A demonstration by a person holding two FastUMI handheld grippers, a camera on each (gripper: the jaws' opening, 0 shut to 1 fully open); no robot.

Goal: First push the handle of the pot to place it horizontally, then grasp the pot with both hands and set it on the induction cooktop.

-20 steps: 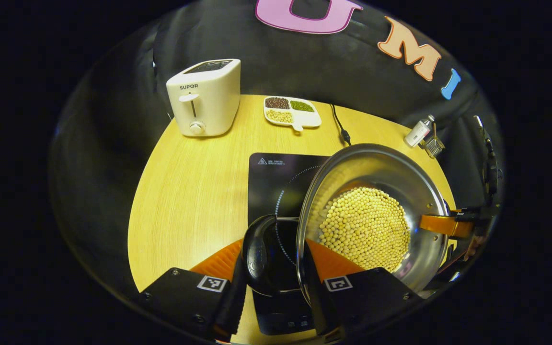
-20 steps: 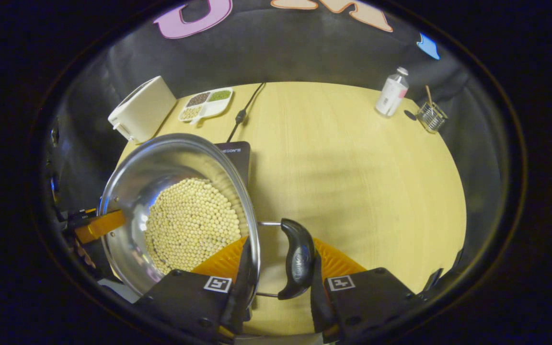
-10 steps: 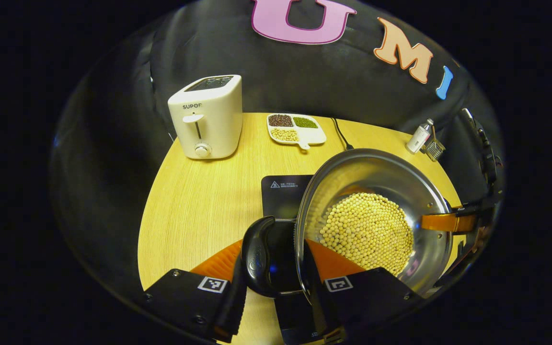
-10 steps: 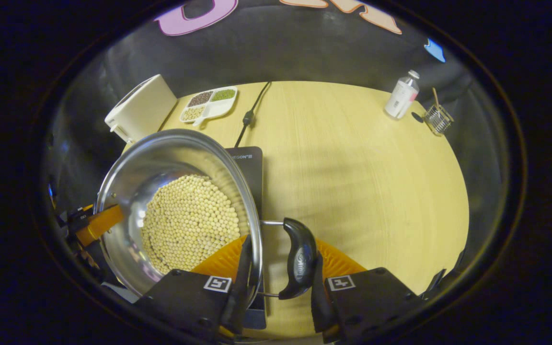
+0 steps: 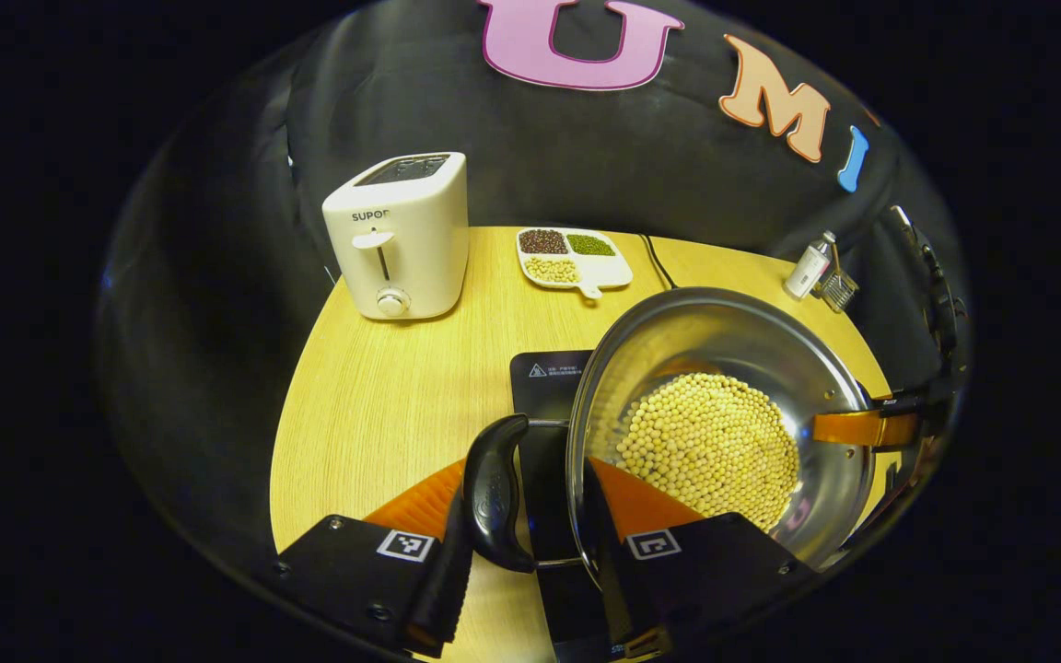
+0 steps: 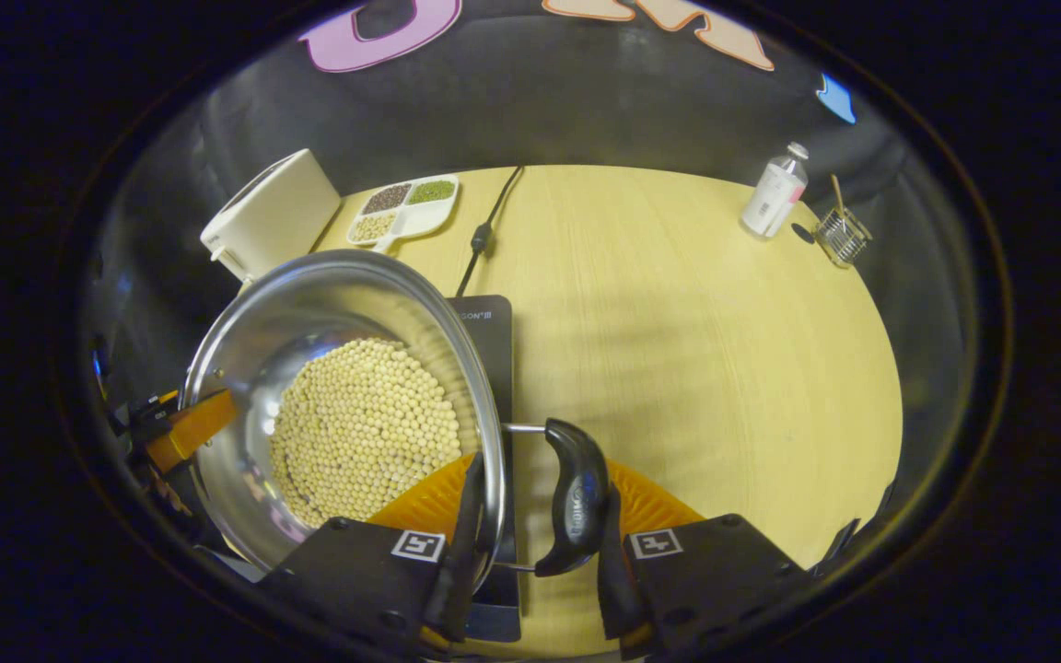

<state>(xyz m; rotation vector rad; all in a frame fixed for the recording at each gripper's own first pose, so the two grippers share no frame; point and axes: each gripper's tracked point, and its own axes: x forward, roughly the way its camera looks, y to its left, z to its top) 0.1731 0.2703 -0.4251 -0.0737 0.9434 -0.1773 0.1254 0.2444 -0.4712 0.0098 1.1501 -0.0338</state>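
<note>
A steel pot [image 5: 724, 345] full of pale beans [image 5: 710, 447] is held over the black induction cooktop [image 5: 549, 373]; the pot hides whether its base touches. My left gripper [image 5: 526, 520] is shut on the pot's black left handle [image 5: 492, 493]. My right gripper [image 6: 535, 520] is shut on the opposite black handle [image 6: 577, 497]. In the right gripper view the pot [image 6: 309, 313] covers most of the cooktop [image 6: 486, 331], and the left gripper [image 6: 185, 428] shows at the pot's far rim. The right gripper [image 5: 867, 428] shows across the pot in the left gripper view.
On the round wooden table [image 6: 696, 350] a white toaster [image 5: 397, 239] and a divided dish of beans [image 5: 575, 258] stand at the back left. A power cord [image 6: 484, 226] runs back from the cooktop. A small bottle [image 6: 775, 193] and a glass holder [image 6: 839, 235] stand back right.
Both grippers have carried the pot leftward across the cooktop. Less of the cooktop shows left of the pot, and a wider strip shows at its right rim. Both grips are unchanged.
</note>
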